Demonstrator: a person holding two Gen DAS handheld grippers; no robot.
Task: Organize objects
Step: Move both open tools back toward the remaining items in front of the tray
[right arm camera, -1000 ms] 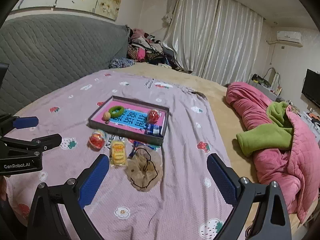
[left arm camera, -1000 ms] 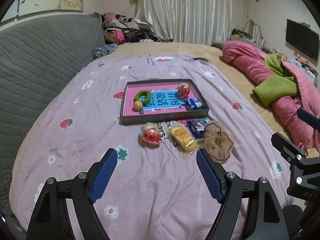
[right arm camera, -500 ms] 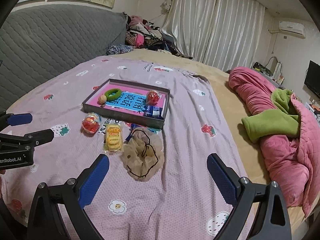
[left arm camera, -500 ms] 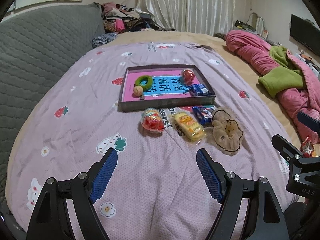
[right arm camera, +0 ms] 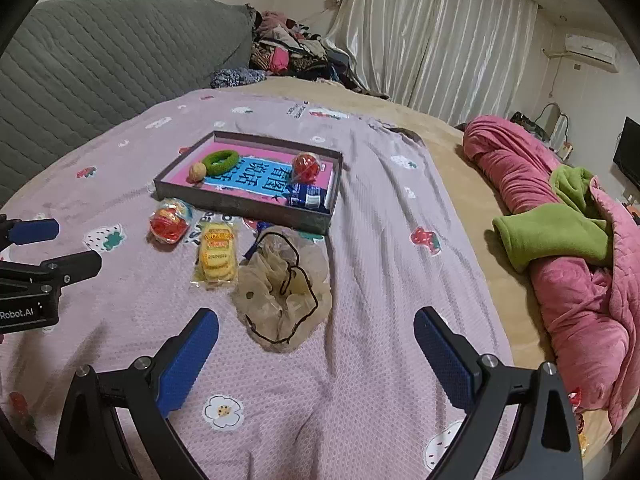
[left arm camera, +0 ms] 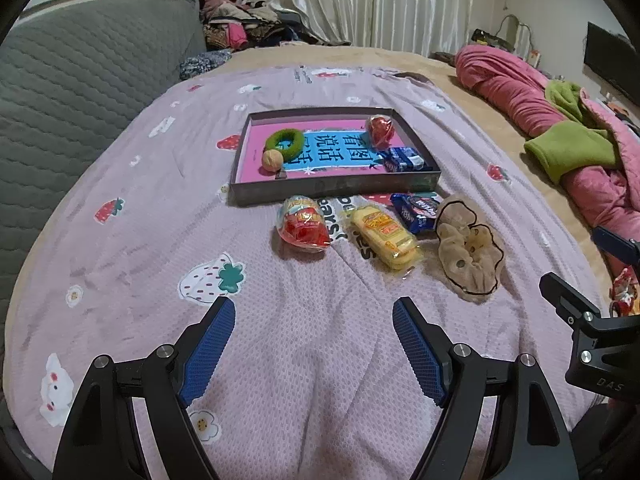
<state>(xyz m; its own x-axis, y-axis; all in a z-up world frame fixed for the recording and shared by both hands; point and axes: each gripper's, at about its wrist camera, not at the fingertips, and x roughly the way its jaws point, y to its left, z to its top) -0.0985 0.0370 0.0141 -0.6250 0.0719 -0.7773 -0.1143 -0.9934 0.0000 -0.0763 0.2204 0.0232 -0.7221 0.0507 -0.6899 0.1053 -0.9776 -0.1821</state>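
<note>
A shallow grey box (left arm camera: 336,193) (right arm camera: 240,205) with a pink and blue floor lies on the lilac bedspread. It holds a green ring (left arm camera: 285,142), a small tan ball (left arm camera: 271,159), a red ball (left arm camera: 380,129) and a blue packet (left arm camera: 403,160). In front of the box lie a red snack pack (left arm camera: 303,229) (right arm camera: 170,222), a yellow biscuit pack (left arm camera: 385,236) (right arm camera: 218,254), a blue wrapper (left arm camera: 418,206) and a beige scrunchie (left arm camera: 468,254) (right arm camera: 284,284). My left gripper (left arm camera: 314,322) hangs open above bare spread, short of the packs. My right gripper (right arm camera: 316,334) is open just near of the scrunchie.
A grey quilted headboard (left arm camera: 72,92) rises on the left. A pink duvet with a green blanket (right arm camera: 560,232) is heaped on the right of the bed. Clothes (right arm camera: 292,56) are piled at the far end before pale curtains.
Both grippers have sunk toward the bed and tipped further down, so the box and loose items sit larger and closer. Their jaws stayed equally wide. Nothing on the bed moved.
</note>
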